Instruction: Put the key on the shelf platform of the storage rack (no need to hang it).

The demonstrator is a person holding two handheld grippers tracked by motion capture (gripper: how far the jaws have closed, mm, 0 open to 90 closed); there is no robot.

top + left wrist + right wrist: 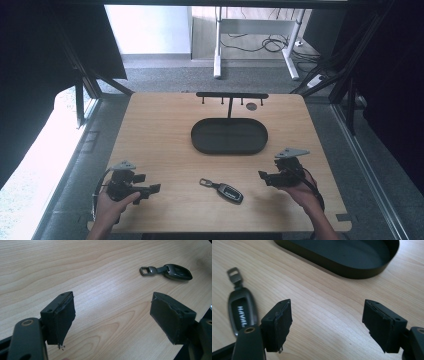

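Both grippers' fingers are spread wide and grip nothing: left gripper (148, 190) lower left in the high view, right gripper (264, 177) lower right. Between them the car key fob (228, 191) lies flat, its long axis slanting, strap loop toward the upper left. The right gripper view reads "HAVAL" on it and shows the oval black tray (342, 263) along the top of the frame.

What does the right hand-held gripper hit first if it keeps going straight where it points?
Probably bare table. The right hand-held gripper has open jaws, and wood lies between them. The black tray sits beyond; the car key lies off to the side. Depth is unclear.
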